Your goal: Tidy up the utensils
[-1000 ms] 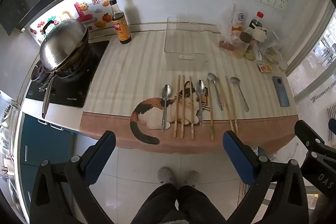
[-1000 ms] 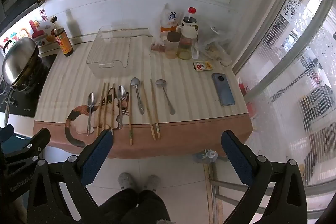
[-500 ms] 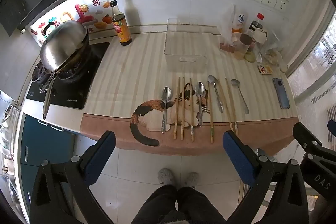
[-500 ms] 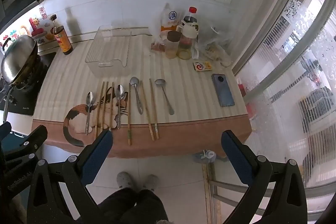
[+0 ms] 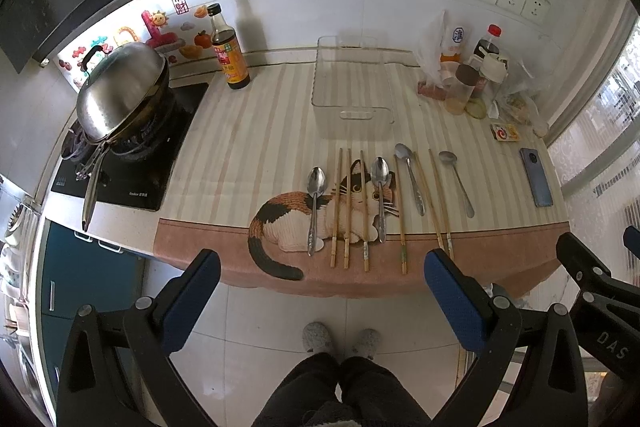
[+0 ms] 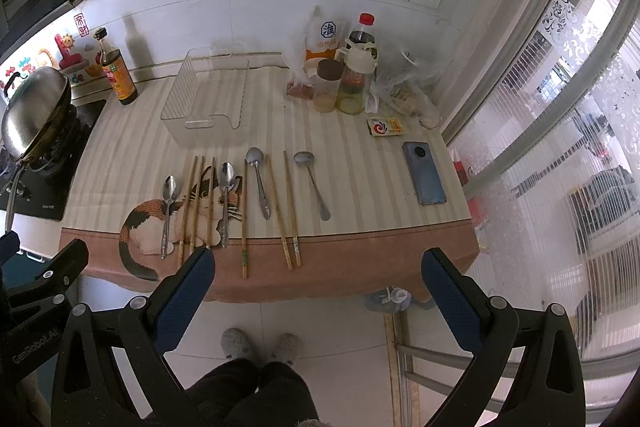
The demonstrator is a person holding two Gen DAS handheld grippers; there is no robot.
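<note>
White tiled wall backs the table (image 5: 248, 147), covered by a striped cat-print cloth. Four metal spoons (image 5: 315, 203) and wooden chopsticks (image 5: 401, 215) lie in a row along its front edge; a clear plastic bin (image 5: 352, 87) sits behind them. Left gripper (image 5: 320, 291) and right gripper (image 6: 318, 287) hover before that edge, both released and empty.

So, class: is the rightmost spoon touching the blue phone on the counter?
Apart. In the right wrist view, a wide strip of bare striped cloth separates the rightmost spoon from the blue phone.
</note>
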